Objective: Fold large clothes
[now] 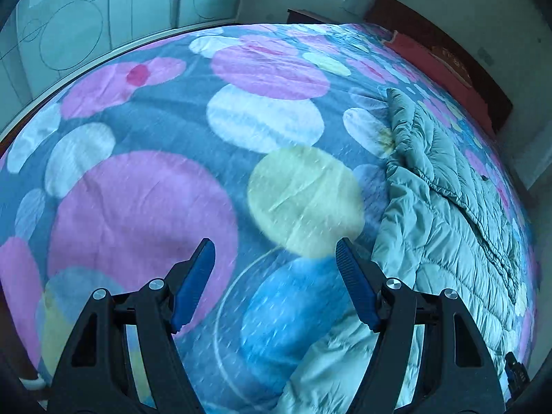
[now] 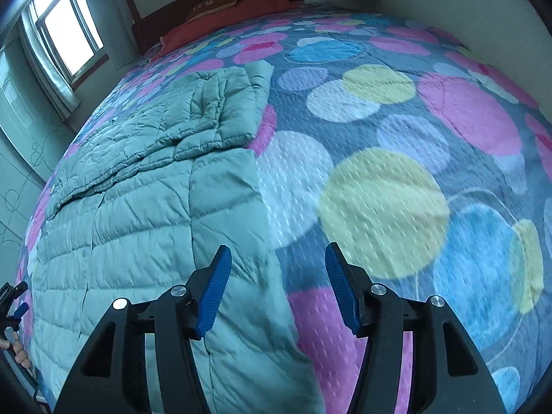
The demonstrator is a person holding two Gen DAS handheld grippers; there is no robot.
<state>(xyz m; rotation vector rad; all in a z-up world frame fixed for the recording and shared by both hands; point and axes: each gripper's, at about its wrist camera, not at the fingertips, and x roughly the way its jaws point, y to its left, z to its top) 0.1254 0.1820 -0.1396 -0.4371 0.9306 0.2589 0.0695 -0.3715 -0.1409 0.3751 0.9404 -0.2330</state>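
Note:
A large pale green quilted down jacket (image 2: 138,207) lies spread flat on the bed, a sleeve folded across its upper part. In the left wrist view the jacket (image 1: 445,214) lies along the right side. My left gripper (image 1: 276,252) is open and empty, above the bedspread just left of the jacket's edge. My right gripper (image 2: 277,258) is open and empty, hovering over the jacket's right edge, its left finger (image 2: 214,289) above the fabric. The left gripper's body (image 2: 12,307) shows at the far left of the right wrist view.
The bed carries a bedspread (image 1: 145,207) with big pink, blue, yellow and white circles. A red pillow (image 2: 220,17) and dark headboard (image 2: 214,0) are at the bed's head. A wardrobe (image 1: 86,17) stands beyond the bed. A window (image 2: 65,31) is on the wall.

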